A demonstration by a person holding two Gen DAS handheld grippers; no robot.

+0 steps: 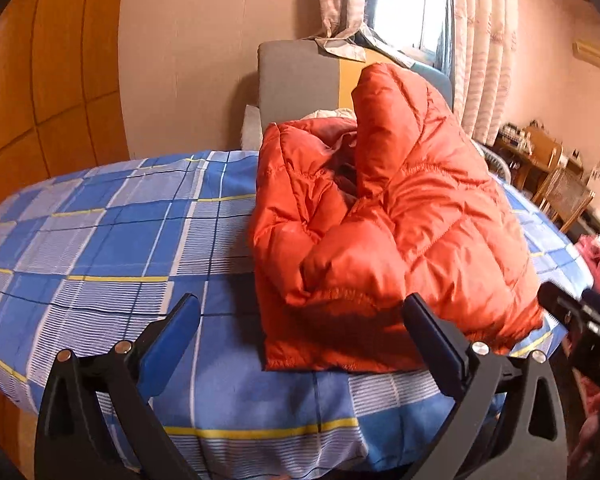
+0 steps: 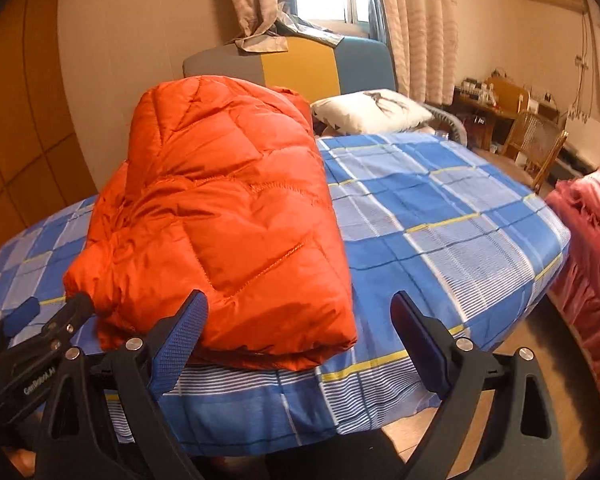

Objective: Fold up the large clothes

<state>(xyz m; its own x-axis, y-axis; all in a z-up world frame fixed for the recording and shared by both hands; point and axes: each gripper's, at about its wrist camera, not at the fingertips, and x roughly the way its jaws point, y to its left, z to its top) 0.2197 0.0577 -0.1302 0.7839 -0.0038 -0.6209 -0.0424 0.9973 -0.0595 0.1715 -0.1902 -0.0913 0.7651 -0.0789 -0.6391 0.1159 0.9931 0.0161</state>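
An orange quilted puffer jacket (image 1: 384,224) lies folded in a puffy bundle on a bed with a blue plaid sheet (image 1: 112,232), near its front edge. It also shows in the right wrist view (image 2: 228,216) on the sheet (image 2: 440,220). My left gripper (image 1: 300,320) is open and empty, just in front of the jacket's near hem. My right gripper (image 2: 300,316) is open and empty, in front of the jacket's near right corner. The left gripper also shows at the lower left of the right wrist view (image 2: 40,320).
A grey, yellow and blue headboard (image 2: 300,64) and a white pillow (image 2: 372,110) are at the bed's far end. A pink ruffled cloth (image 2: 592,248) lies to the right. Wooden chair and desk (image 2: 532,140) stand far right. Wooden wardrobe (image 1: 40,72) at left.
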